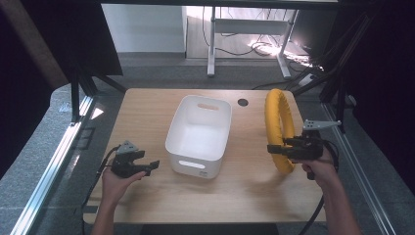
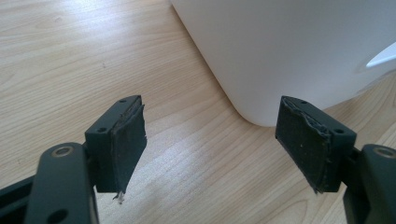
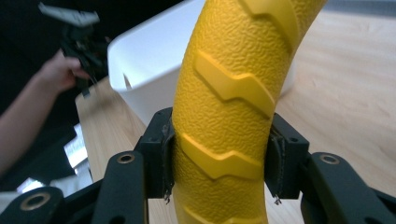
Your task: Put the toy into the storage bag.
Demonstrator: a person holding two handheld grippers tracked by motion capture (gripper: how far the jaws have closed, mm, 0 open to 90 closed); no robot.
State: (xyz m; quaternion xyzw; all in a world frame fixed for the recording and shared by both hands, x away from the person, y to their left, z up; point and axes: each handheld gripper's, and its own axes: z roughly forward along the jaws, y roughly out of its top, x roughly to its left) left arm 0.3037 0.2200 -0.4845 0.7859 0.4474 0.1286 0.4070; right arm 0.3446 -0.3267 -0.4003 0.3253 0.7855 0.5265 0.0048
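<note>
A yellow ring with a raised tread pattern point(image 1: 279, 128) stands on edge at the right of the wooden table, right of the white bin. My right gripper point(image 1: 276, 148) is shut on the ring's lower part; in the right gripper view both pads press the yellow ring point(image 3: 224, 126) from either side. A white plastic bin point(image 1: 199, 134) with handle slots sits mid-table, nothing visible inside. My left gripper point(image 1: 152, 166) hovers open near the bin's front left corner, nothing between its pads point(image 2: 128, 140). The bin's rounded corner point(image 2: 280, 56) lies just beyond them.
The wooden table point(image 1: 147, 107) has a dark round cable hole point(image 1: 242, 102) behind the bin. Black frame struts stand at both back corners. A white desk leg and cables are on the floor beyond. The other hand with its gripper point(image 3: 77, 35) appears past the bin.
</note>
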